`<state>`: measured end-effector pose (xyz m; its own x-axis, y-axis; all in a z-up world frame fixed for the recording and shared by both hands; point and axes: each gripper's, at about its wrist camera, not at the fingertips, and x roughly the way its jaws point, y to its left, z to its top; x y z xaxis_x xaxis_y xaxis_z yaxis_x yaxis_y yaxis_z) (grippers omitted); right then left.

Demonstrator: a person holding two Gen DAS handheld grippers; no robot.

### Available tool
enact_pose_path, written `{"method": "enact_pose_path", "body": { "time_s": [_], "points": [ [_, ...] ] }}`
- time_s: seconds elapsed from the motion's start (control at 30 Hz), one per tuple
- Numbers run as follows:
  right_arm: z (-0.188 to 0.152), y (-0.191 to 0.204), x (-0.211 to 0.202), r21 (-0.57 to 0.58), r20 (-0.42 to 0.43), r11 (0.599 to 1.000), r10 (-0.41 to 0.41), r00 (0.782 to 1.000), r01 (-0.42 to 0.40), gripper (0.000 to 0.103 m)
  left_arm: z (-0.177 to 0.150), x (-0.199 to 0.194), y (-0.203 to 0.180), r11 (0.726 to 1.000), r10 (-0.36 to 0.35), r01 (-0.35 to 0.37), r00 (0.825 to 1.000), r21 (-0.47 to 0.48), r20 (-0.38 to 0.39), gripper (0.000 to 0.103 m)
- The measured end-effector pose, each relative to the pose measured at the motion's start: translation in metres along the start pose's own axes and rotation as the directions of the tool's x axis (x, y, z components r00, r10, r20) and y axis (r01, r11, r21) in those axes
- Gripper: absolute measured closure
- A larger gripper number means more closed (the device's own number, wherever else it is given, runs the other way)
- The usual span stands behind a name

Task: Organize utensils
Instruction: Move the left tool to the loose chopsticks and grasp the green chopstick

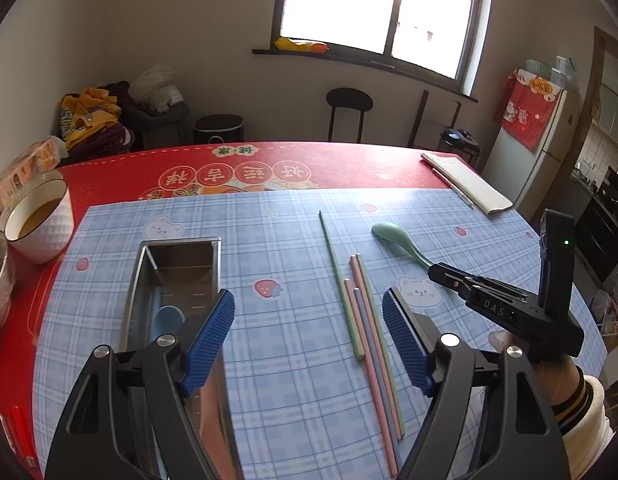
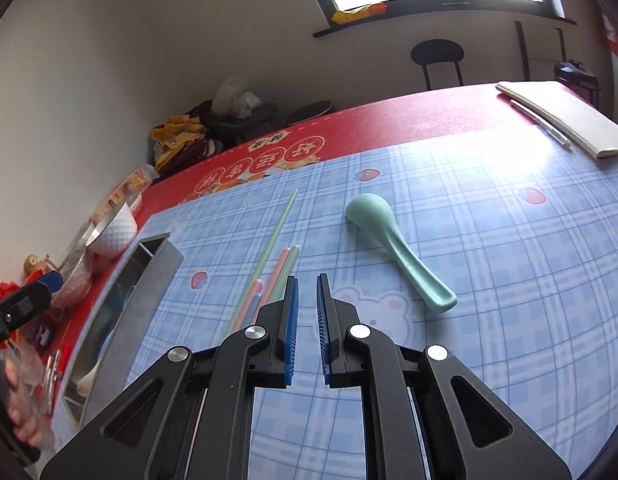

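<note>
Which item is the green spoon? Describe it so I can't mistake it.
On the blue plaid mat, look right of the bundle of pastel chopsticks. The green spoon lies there alone, bowl toward the window. It is the only broad, curved utensil loose on the mat; its neighbours are thin straight sticks.

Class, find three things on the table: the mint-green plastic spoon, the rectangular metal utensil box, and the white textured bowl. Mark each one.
Mint-green plastic spoon [image 2: 393, 248]: right wrist view, on the handle just below its bowl.
Rectangular metal utensil box [image 1: 181, 266]: left wrist view, on its inner far wall.
White textured bowl [image 1: 55, 228]: left wrist view, on its outer side.
</note>
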<state>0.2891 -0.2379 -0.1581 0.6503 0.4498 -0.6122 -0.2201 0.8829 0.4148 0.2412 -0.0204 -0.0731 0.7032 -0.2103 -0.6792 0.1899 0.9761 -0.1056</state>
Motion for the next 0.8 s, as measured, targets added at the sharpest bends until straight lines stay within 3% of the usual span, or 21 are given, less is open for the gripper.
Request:
{"method": "enact_pose_path", "body": {
  "time_s": [0.1, 0.2, 0.3, 0.53, 0.8],
  "points": [
    [0.001, -0.009, 0.0, 0.035, -0.009, 0.999, 0.0, 1.0, 0.0, 0.092, 0.011, 0.043, -0.018, 0.999, -0.032, 0.034, 0.995, 0.023, -0.095, 0.057],
    [0.0, -0.014, 0.003, 0.069, -0.026, 0.998, 0.001, 1.0, 0.0, 0.092, 0.02, 0.087, -0.021, 0.996, -0.081, 0.074, 0.979, -0.04, -0.188, 0.073],
    [0.001, -0.018, 0.003, 0.09, -0.027, 0.996, 0.004, 1.0, -0.002, 0.092, 0.028, 0.119, -0.019, 0.992, -0.094, 0.073, 0.97, -0.102, -0.225, 0.08],
    [0.002, -0.023, -0.001, 0.12, -0.019, 0.993, 0.018, 1.0, -0.016, 0.092, 0.038, 0.168, -0.023, 0.993, -0.072, 0.042, 0.954, -0.108, -0.292, 0.083],
    [0.002, -0.025, -0.001, 0.126, -0.021, 0.992, 0.029, 0.999, -0.026, 0.092, 0.032, 0.184, -0.024, 0.998, -0.001, -0.019, 0.952, -0.064, -0.305, 0.083]
  ]
}}
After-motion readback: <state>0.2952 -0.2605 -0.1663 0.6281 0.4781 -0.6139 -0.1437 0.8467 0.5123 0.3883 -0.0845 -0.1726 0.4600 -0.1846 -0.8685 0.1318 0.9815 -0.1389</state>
